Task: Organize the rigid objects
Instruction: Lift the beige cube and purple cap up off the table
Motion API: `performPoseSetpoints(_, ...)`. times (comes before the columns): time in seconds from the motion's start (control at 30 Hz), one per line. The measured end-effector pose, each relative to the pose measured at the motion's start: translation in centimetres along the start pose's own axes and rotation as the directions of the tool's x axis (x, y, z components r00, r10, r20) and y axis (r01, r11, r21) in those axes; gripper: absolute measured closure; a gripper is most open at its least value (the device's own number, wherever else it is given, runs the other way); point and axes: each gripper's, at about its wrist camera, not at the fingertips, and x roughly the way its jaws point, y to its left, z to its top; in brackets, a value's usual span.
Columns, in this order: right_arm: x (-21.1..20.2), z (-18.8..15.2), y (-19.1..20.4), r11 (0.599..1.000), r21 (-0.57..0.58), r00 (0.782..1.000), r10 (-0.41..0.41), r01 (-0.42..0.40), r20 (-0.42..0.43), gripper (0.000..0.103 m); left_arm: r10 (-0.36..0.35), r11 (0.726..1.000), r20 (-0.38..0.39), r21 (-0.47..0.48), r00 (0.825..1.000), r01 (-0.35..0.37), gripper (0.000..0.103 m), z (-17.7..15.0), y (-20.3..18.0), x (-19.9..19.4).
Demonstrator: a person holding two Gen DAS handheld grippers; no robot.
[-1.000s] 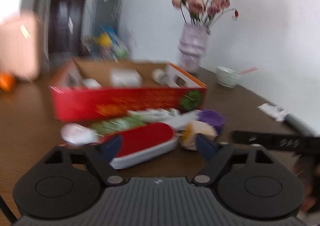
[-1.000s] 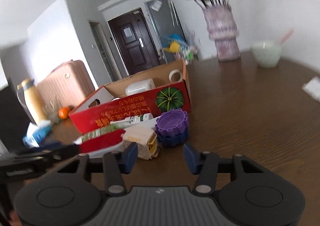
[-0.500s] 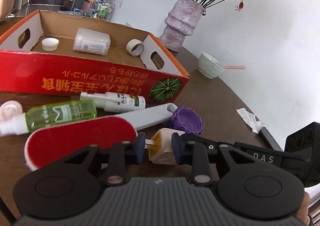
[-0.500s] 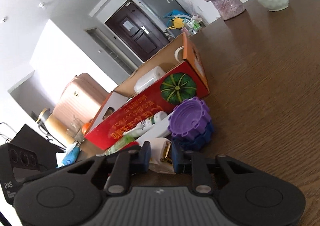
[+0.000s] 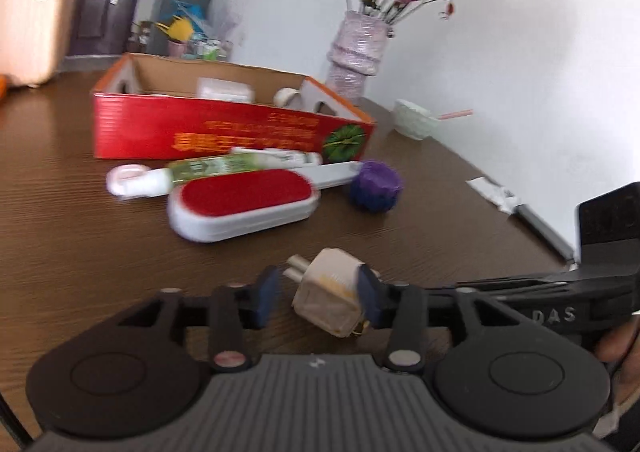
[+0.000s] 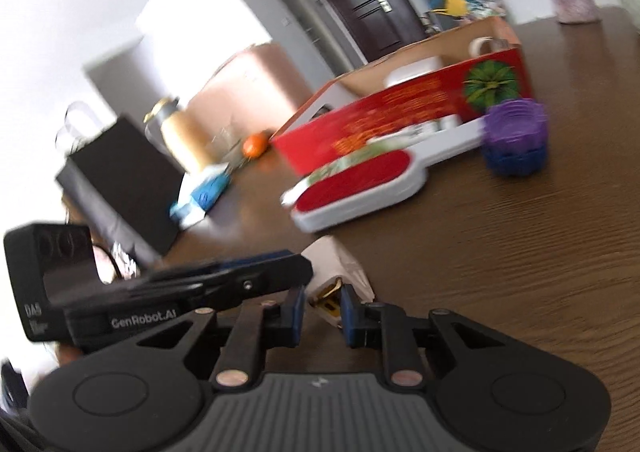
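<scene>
A white plug adapter (image 5: pixel 332 298) with metal prongs is held above the brown table. My right gripper (image 6: pixel 322 310) is shut on the white plug adapter (image 6: pixel 340 276), at its gold-contact end. My left gripper (image 5: pixel 316 298) is open around it, with its right pad touching the adapter and its left pad apart. A red lint brush (image 5: pixel 244 203), a green bottle (image 5: pixel 204 169), a white tube (image 5: pixel 276 155) and purple lids (image 5: pixel 376 185) lie in front of the red cardboard box (image 5: pixel 224 127).
The box holds a white container (image 5: pixel 224 91) and a tape roll (image 5: pixel 286 95). A vase of flowers (image 5: pixel 358 51), a pale bowl (image 5: pixel 414 123) and a paper scrap (image 5: pixel 494 191) stand near the wall. An orange (image 6: pixel 256 143), a jar (image 6: pixel 184 131) and a black box (image 6: pixel 120 179) are left.
Both grippers pulled back from the pile with the adapter, lifting it off the table. My left gripper opened wider; my right stayed shut on it.
</scene>
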Motion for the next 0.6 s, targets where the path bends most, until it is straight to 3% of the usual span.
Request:
performPoseSetpoints(0.1,0.9,-0.7,1.7,0.998,-0.053,1.0,0.017,-0.019,-0.021,0.083,0.065,0.998,0.006,-0.027,0.998,-0.065,0.031,-0.6,0.8,-0.9)
performPoseSetpoints(0.17,0.5,-1.0,2.2,0.997,-0.076,0.999,0.011,-0.014,-0.031,0.083,0.067,0.996,-0.006,-0.065,0.998,-0.067,0.022,-0.4,1.3,-1.2)
performPoseSetpoints(0.23,-0.7,-0.8,1.9,0.997,-0.076,0.999,-0.031,0.03,-0.009,0.079,0.051,0.995,0.002,-0.085,0.999,-0.051,0.017,-0.2,1.3,-1.5)
performPoseSetpoints(0.27,-1.3,-0.7,1.5,0.996,-0.063,0.998,-0.055,0.056,0.009,0.073,0.045,0.996,0.01,-0.072,0.999,-0.044,0.014,-0.1,0.9,-1.5)
performPoseSetpoints(0.3,-2.1,-0.6,0.8,0.996,-0.045,0.997,-0.077,0.079,0.028,0.07,0.043,0.998,0.02,-0.045,0.999,-0.042,0.006,0.0,0.3,-1.4)
performPoseSetpoints(0.37,-3.6,-0.1,-0.5,0.988,-0.016,0.986,-0.15,0.151,0.072,0.068,0.054,0.999,0.046,0.003,0.997,-0.054,0.0,0.0,-1.0,-0.9)
performPoseSetpoints(0.5,-6.4,0.8,-3.1,0.935,0.043,0.921,-0.355,0.353,0.161,0.058,0.056,0.997,0.021,0.044,0.998,-0.057,0.0,0.0,-3.0,1.1)
performPoseSetpoints(0.57,-7.4,1.3,-3.8,0.906,0.059,0.883,-0.422,0.42,0.204,0.035,0.092,0.994,0.016,0.052,0.996,-0.093,0.002,-0.2,-3.3,2.1)
performPoseSetpoints(0.6,-7.9,1.6,-4.3,0.89,0.062,0.862,-0.453,0.451,0.229,0.029,0.134,0.989,0.001,0.063,0.991,-0.134,0.007,-0.3,-3.2,2.7)
